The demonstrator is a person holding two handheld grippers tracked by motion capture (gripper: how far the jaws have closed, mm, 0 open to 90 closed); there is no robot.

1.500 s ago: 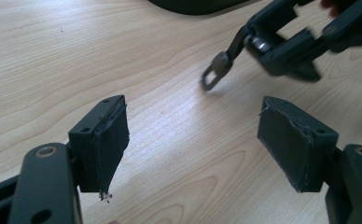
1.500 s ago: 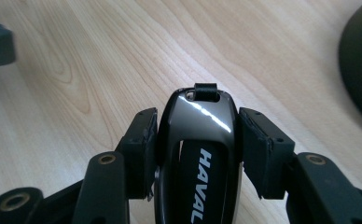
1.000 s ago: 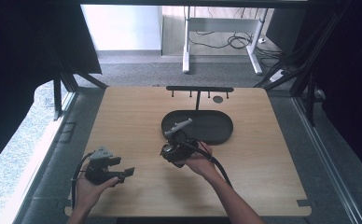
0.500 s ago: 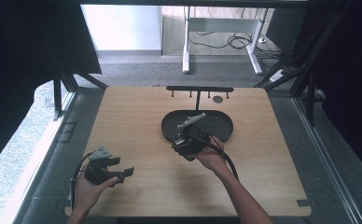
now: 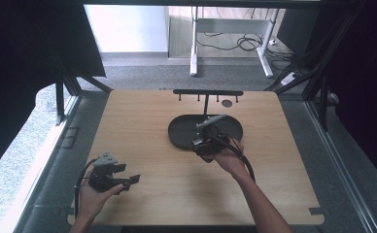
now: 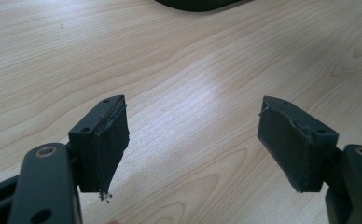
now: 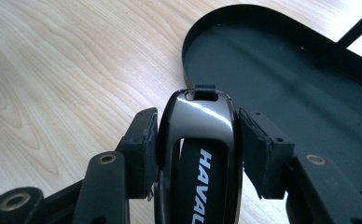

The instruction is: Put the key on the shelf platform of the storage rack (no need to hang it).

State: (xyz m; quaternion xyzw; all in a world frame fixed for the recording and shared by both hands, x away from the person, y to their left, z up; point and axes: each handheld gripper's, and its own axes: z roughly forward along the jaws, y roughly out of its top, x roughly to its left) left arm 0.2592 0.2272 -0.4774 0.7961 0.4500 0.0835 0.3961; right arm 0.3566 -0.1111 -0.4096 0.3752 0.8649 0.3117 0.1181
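Observation:
My right gripper is shut on a glossy black key fob with white "HAVAL" lettering and a small loop at its tip. It hovers at the near edge of a black oval tray. From above, the right gripper sits over the tray's front rim at mid-table. My left gripper rests low at the table's front left, held in a hand. Its jaws stand wide apart with nothing between the pads but bare wood; in its own view the left gripper points toward the tray.
A black T-shaped rack with small hooks rises from the tray's far side. A small round dark disc lies by it. The light wood table has dark frame posts at its sides and a grey floor around it.
My right gripper has carried the key fob to the right and slightly forward, from in front of the tray's left end to its front rim. The left gripper has stayed put.

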